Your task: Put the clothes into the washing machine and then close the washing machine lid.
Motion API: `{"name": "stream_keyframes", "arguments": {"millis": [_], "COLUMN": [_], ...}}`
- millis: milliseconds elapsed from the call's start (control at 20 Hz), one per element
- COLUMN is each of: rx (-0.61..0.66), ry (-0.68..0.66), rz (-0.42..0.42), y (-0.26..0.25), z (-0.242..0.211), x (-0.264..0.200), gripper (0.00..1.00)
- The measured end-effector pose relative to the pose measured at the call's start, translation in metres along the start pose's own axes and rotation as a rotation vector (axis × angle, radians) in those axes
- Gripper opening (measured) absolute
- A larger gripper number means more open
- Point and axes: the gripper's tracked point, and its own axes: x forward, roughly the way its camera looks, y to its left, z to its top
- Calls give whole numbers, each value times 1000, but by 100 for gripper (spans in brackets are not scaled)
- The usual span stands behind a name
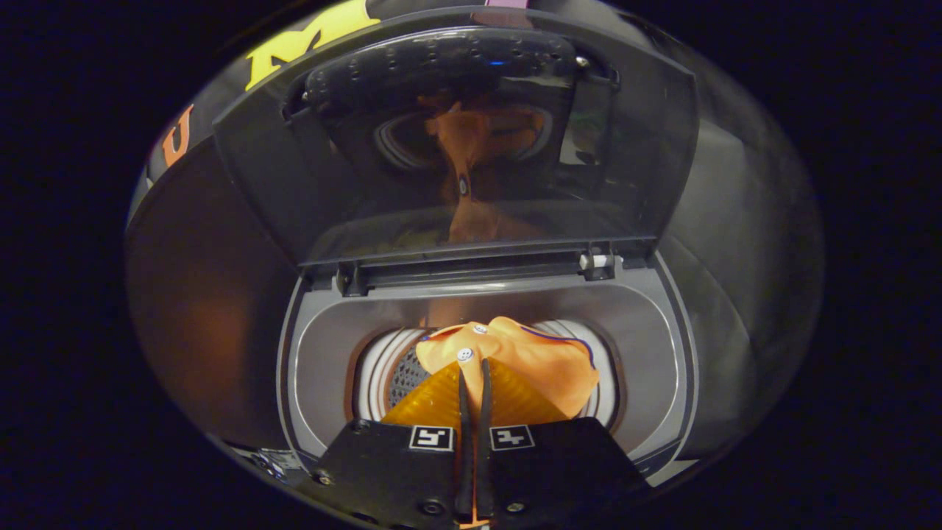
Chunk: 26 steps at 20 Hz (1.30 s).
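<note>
An orange garment with white buttons and dark piping hangs over the round drum opening of a grey top-loading washing machine. My gripper is shut on the garment, both fingers pressed together on the cloth near a button. The cloth bulges ahead of the fingertips and drapes to the right of them, above the drum. The machine's dark see-through lid stands raised behind the opening and mirrors the orange cloth.
The lid's hinges run along the back of the opening. The perforated drum wall shows left of the garment. Dark booth cloth surrounds the machine on both sides.
</note>
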Motion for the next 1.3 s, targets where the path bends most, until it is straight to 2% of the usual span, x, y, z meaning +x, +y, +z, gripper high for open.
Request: {"name": "stream_keyframes", "arguments": {"millis": [150,200,350,450,650,950,1300], "rx": [-2,-9,-48,-58,-65,-70,-1], "ry": [10,46,25,12,-17,-97,-309], "rz": [45,61,35,32,38,60,131], "y": [5,10,3,2,3,12,21], "z": [-1,-4,-3,0,3,21,99], "x": [3,4,6,1,-11,-58,-152], "gripper": [6,13,83,79,79,79,79]}}
